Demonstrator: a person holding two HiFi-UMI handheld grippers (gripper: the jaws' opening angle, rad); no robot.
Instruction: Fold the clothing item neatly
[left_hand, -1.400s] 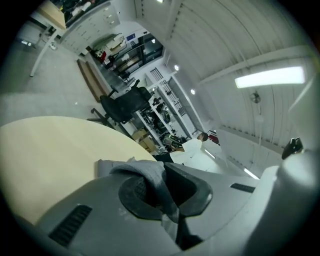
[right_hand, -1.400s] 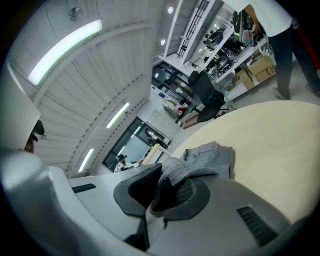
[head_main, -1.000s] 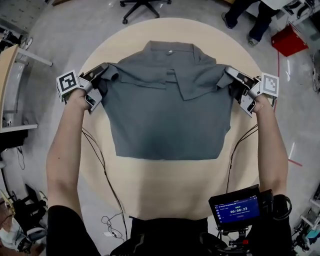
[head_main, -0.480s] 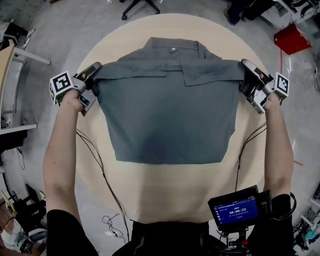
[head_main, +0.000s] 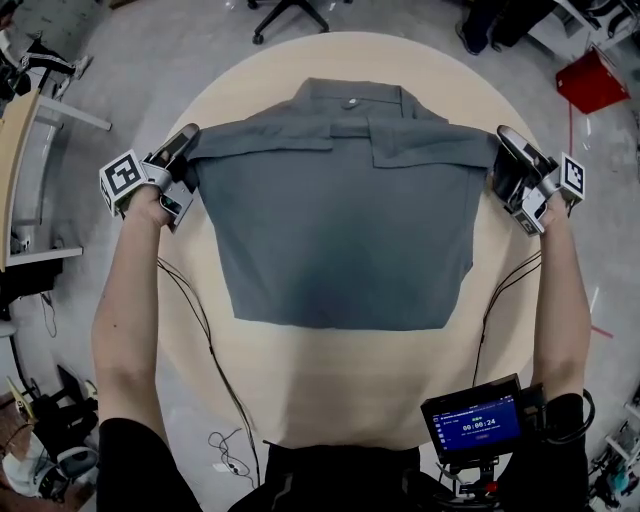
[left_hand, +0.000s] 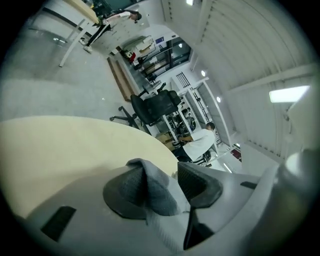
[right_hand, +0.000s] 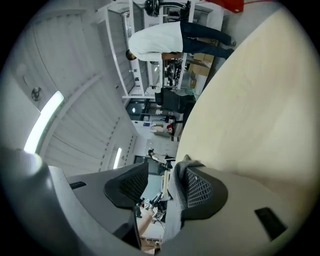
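A grey short-sleeved shirt (head_main: 340, 230) lies flat on the round beige table (head_main: 340, 385), collar at the far side, sleeves folded in across the chest. My left gripper (head_main: 186, 152) is at the shirt's left shoulder corner, my right gripper (head_main: 505, 152) at the right shoulder corner. Both pairs of jaws have just been opening. In the left gripper view a fold of grey cloth (left_hand: 155, 187) lies loose between the parted pads. In the right gripper view the cloth (right_hand: 176, 197) hangs against one pad, with a gap to the other.
A small monitor (head_main: 475, 420) sits at my waist, near the table's front edge. An office chair (head_main: 290, 12) stands beyond the table, a red box (head_main: 590, 80) at the far right, a desk (head_main: 15, 170) at the left. A person (right_hand: 155, 40) stands across the room.
Both grippers have moved outward, drawing the shoulders apart so the shirt's top edge lies wider and flatter. Their jaws have parted from the pinched cloth.
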